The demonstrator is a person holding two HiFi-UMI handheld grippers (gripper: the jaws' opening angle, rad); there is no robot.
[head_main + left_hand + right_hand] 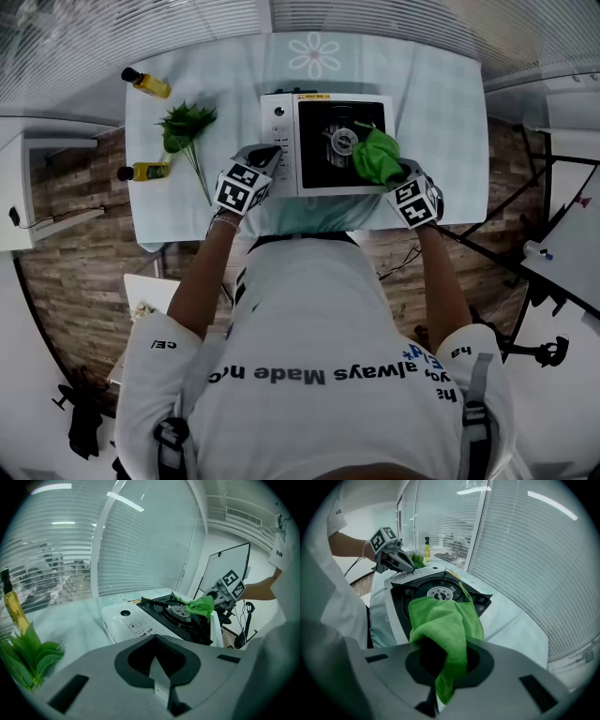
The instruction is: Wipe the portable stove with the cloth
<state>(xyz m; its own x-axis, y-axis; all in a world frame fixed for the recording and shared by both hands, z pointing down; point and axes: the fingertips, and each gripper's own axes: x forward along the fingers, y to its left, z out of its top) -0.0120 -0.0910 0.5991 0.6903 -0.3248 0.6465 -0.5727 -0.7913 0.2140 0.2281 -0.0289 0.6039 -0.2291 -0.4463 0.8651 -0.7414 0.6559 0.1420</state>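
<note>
The portable stove (323, 141) is white with a black burner top and stands in the middle of the table. A green cloth (375, 155) lies bunched on the burner's right side, and my right gripper (396, 176) is shut on it. In the right gripper view the cloth (445, 620) hangs out of the jaws over the burner (439, 592). My left gripper (266, 159) rests at the stove's front left corner by the control panel. Its dark fingers (404, 563) come together in a point, shut with nothing between them. The left gripper view shows the stove (154, 616) and the cloth (199, 605).
Left of the stove on the pale tablecloth (225, 84) lie a leafy green sprig (186, 131) and two yellow bottles (147, 83) (145, 172). Window blinds run behind the table. The table's front edge is close to the person's body.
</note>
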